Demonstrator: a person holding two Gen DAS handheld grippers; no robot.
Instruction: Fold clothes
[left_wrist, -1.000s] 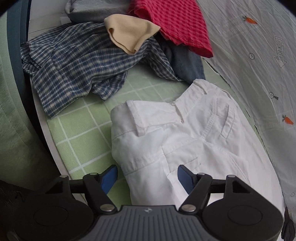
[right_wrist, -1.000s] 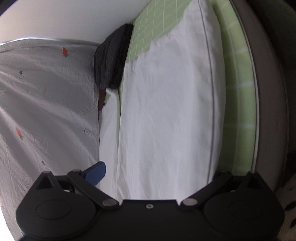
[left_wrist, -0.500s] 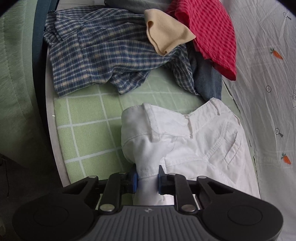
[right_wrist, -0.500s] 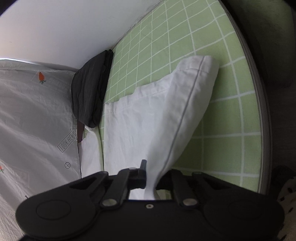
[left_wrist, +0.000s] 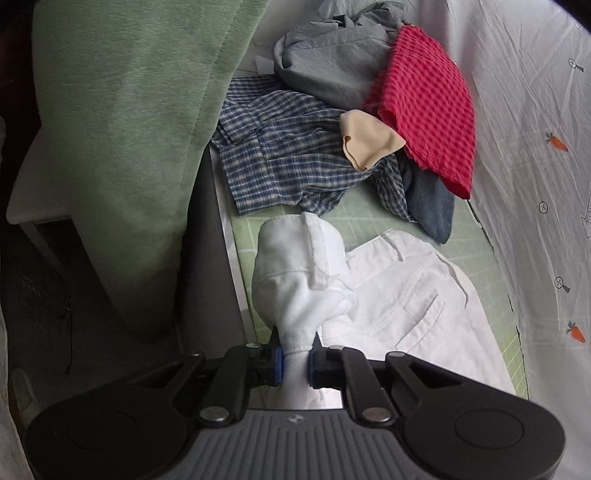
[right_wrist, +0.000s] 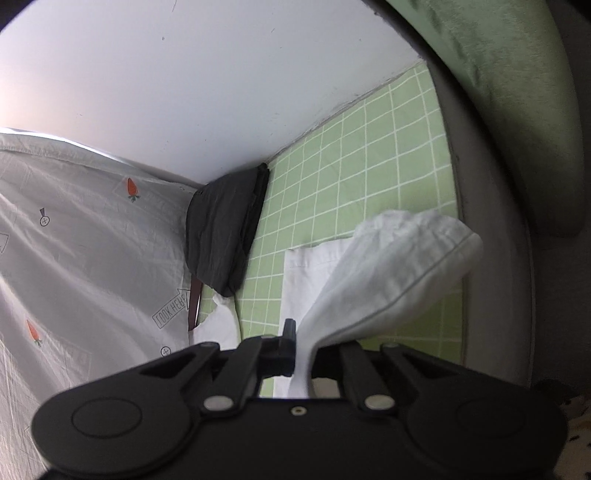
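Observation:
White trousers (left_wrist: 402, 295) lie on a green checked sheet (left_wrist: 354, 210). My left gripper (left_wrist: 295, 363) is shut on their waistband end, which is lifted and bunched above the sheet. My right gripper (right_wrist: 303, 363) is shut on the trouser leg (right_wrist: 388, 273) near its hem and holds it raised off the sheet (right_wrist: 369, 155). The other leg (right_wrist: 299, 273) lies flat underneath.
A pile of clothes sits beyond the trousers: a blue plaid shirt (left_wrist: 288, 162), red checked cloth (left_wrist: 428, 103), beige cloth (left_wrist: 369, 142), grey garment (left_wrist: 328, 62) and denim (left_wrist: 432, 199). A carrot-print quilt (left_wrist: 535, 155) borders one side. A folded black garment (right_wrist: 221, 229) lies by the wall (right_wrist: 207, 85). Green upholstery (left_wrist: 122, 122) flanks the bed edge.
Both grippers closed on the trousers and then lifted them. The waistband and the leg hem now hang bunched above the sheet, and both views have tilted up.

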